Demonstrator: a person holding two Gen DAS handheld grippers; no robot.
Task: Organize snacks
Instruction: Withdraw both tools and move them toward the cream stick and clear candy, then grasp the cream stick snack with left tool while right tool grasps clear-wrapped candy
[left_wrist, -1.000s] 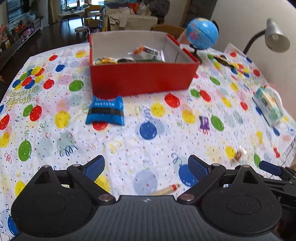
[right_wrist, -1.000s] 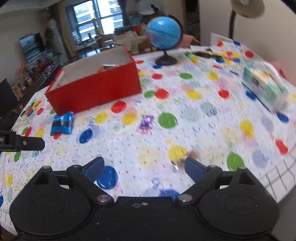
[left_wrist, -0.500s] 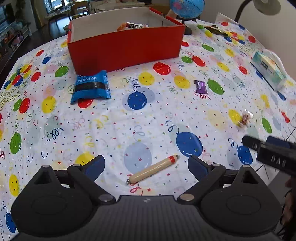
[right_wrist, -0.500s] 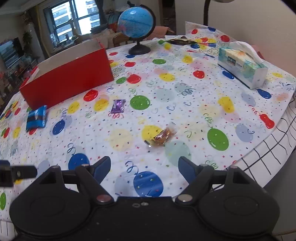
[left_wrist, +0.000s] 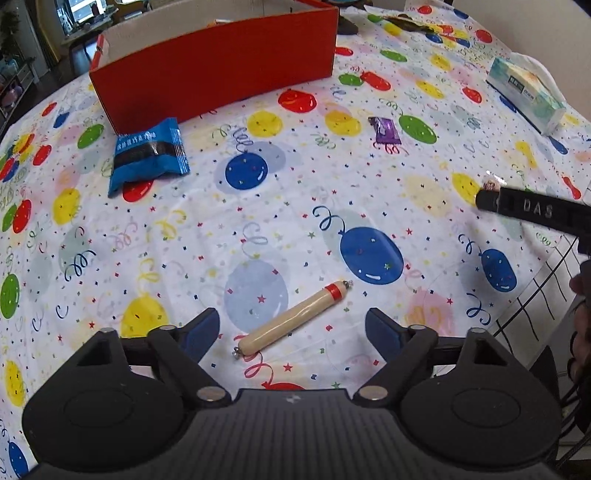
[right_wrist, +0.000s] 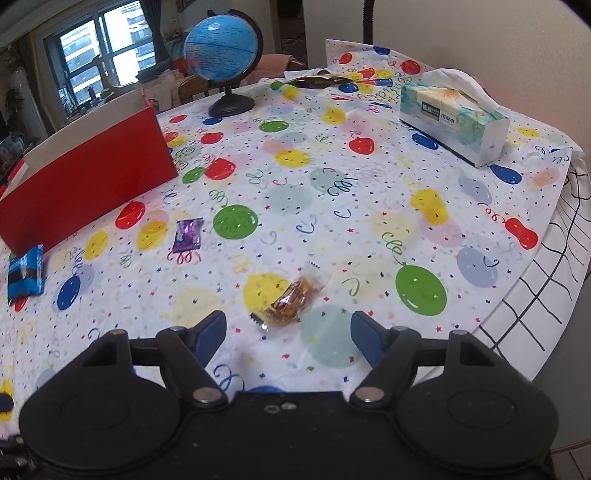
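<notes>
Four loose snacks on the balloon-print tablecloth (left_wrist: 295, 206), all on the near side of the red box (left_wrist: 218, 66). Sausage stick (left_wrist: 293, 317) well in front of the box, lying at a slant, red-banded end pointing away toward it. Blue packet (left_wrist: 147, 157) just beside the box's near left corner. Purple candy (left_wrist: 386, 130) near the box's right end, a little forward of it. Clear-wrapped candy (right_wrist: 293, 297) farthest from the box, out toward the table edge.

Sausage stick likely light, firm but slightly yielding, with a smooth casing that could slip or roll; best pinched across the middle of its length, clear of the metal clips at the ends. Clear-wrapped candy probably light and crinkly, with a slick wrapper and a small hard lump inside; safer taken across the lump than by the twisted ends. Blue packet puffy and soft, likely crushable, so a gentle pinch at an edge seam.

Left gripper (left_wrist: 291, 334) spread wide, holding nothing, low over the cloth with the near end of the sausage stick lying between its blue fingertips (left_wrist: 201, 332), no contact visible. Right gripper (right_wrist: 288, 332) likewise spread wide and empty, the clear-wrapped candy just ahead of and between its fingertips (right_wrist: 212, 330), not touching. Tissue box (right_wrist: 454, 122) and globe (right_wrist: 221, 46) off to the right of the red box, not part of the sorting.
</notes>
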